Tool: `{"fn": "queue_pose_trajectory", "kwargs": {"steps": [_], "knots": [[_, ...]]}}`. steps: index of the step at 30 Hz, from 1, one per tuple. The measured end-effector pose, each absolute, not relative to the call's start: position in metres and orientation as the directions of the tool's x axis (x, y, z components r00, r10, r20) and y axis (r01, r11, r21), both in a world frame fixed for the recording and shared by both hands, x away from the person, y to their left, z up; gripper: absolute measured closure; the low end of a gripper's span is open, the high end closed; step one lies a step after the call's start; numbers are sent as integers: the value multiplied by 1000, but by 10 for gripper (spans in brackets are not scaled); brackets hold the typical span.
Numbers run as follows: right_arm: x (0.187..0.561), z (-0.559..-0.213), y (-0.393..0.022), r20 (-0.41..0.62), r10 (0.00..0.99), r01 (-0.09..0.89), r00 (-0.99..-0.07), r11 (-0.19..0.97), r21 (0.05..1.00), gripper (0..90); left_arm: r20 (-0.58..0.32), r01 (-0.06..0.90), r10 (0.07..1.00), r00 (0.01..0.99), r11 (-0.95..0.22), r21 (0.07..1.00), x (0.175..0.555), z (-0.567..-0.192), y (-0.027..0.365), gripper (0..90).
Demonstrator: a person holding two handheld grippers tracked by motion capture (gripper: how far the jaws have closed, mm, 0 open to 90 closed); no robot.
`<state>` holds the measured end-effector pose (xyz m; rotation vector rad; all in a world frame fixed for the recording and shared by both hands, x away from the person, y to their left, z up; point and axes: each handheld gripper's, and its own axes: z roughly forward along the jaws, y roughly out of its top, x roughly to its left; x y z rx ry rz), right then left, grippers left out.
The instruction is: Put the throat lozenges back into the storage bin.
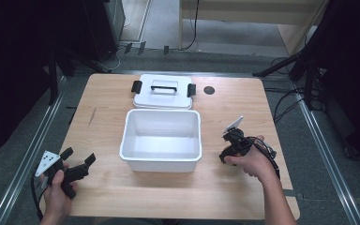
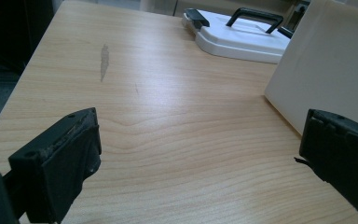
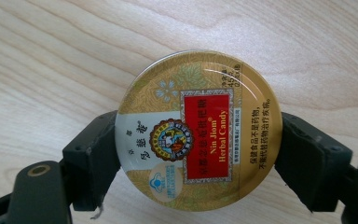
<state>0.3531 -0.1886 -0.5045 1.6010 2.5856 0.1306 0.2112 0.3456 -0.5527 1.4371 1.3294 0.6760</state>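
Tin (image 3: 193,129) between right hand-held gripper (image 3: 196,154) jaws

A white bin (image 1: 161,161) and handled lid (image 1: 163,95) sit on the wooden table (image 1: 243,112).

From above we look forward and down at the whole desk (image 1: 98,93). Our left gripper view skims low toward the white box (image 2: 326,60) (also seen overhead); the right looks straight down, close.

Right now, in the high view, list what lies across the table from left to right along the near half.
left gripper, jaws apart over bare wood → white tub, open and empty → right gripper, which in its own view is closed on a round candy tin.
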Motion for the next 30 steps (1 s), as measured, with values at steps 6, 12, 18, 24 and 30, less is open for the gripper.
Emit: {"fn": "queue_pose_trajectory", "kwargs": {"steps": [6, 12, 18, 24, 30], "knots": [[352, -488, -187, -29, 883, 873, -468, 467, 143, 204, -226, 373, 945, 234, 128, 919, 211, -553, 346, 0], [351, -477, -181, -18, 861, 852, -507, 505, 141, 204, -225, 371, 946, 235, 126, 920, 211, -553, 345, 0], [352, -458, -174, -13, 839, 826, -544, 539, 165, 204, -223, 366, 945, 240, 125, 922, 211, -553, 345, 0], [352, -443, -169, -21, 820, 806, -572, 567, 172, 204, -224, 363, 943, 246, 125, 923, 211, -553, 345, 0], [352, -432, -164, -17, 806, 791, -591, 584, 181, 204, -221, 358, 942, 254, 121, 926, 211, -553, 345, 0]]}}
